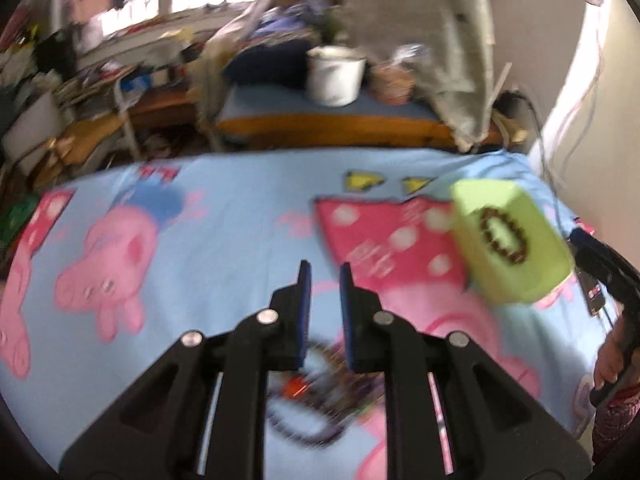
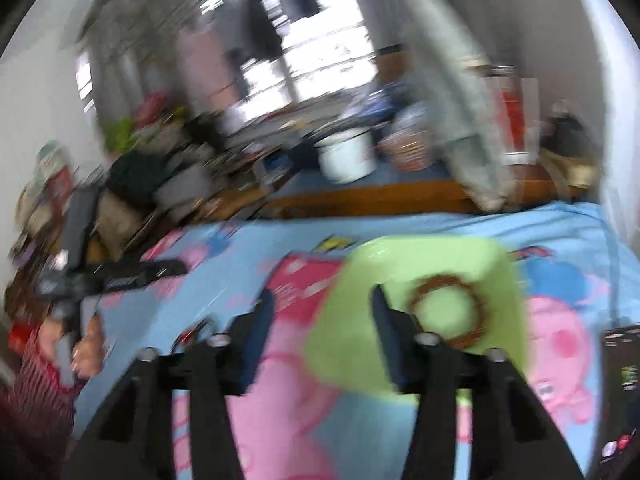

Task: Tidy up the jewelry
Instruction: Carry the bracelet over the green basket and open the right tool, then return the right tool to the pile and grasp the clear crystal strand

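A light green tray lies on the cartoon-print bedsheet at the right, with a brown bead bracelet in it. My left gripper hovers over the sheet left of the tray, its jaws nearly together and nothing seen between the tips. A blurred heap of chains and beads lies under its body. In the right wrist view my right gripper stands open at the near left edge of the green tray, with the bracelet just right of its right finger. Nothing is between its fingers.
A hand holds the other gripper at the right edge, and likewise at the left. A white pot and a patterned basket stand on a bench beyond the bed. Cluttered shelves fill the left. A dark device lies at right.
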A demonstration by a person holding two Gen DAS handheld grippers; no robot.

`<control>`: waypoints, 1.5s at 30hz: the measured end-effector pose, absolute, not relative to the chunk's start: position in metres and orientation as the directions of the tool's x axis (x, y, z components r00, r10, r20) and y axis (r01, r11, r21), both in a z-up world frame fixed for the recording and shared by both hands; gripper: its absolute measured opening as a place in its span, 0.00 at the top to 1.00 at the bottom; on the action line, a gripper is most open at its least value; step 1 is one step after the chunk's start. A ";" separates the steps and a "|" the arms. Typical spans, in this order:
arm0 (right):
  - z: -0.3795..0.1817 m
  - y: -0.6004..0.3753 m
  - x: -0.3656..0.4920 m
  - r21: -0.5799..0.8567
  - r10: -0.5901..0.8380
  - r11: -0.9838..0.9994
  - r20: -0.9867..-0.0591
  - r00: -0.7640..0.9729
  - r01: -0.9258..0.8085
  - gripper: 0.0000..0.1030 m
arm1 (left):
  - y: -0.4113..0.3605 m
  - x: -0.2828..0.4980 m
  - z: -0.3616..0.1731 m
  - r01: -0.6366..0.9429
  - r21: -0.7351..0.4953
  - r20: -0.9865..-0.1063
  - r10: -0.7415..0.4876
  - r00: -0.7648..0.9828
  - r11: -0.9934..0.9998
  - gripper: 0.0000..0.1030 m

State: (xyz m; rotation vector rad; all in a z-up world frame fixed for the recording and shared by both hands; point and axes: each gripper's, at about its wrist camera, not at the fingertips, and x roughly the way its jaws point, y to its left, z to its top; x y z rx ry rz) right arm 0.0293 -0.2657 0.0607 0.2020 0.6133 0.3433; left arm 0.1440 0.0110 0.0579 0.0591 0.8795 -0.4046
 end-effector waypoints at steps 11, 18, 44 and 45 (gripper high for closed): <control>-0.019 -0.165 0.071 0.359 0.482 0.875 -0.720 0.499 -0.326 1.00 | 0.004 0.109 -0.006 0.450 -0.181 -0.805 -0.395 0.443 0.874 0.87; -0.011 -0.182 0.046 0.322 0.453 0.890 -0.708 0.542 -0.322 1.00 | 0.022 0.101 -0.014 0.423 -0.145 -0.824 -0.346 0.448 0.894 0.87; -0.002 -0.290 -0.038 0.293 0.275 0.951 -0.644 0.714 -0.102 0.62 | -0.048 0.101 0.008 0.555 -0.048 -0.813 -0.356 0.462 0.830 0.58; 0.000 -0.277 -0.033 0.248 0.275 0.958 -0.651 0.708 -0.144 0.62 | -0.051 0.105 0.006 0.556 -0.055 -0.816 -0.358 0.454 0.829 0.58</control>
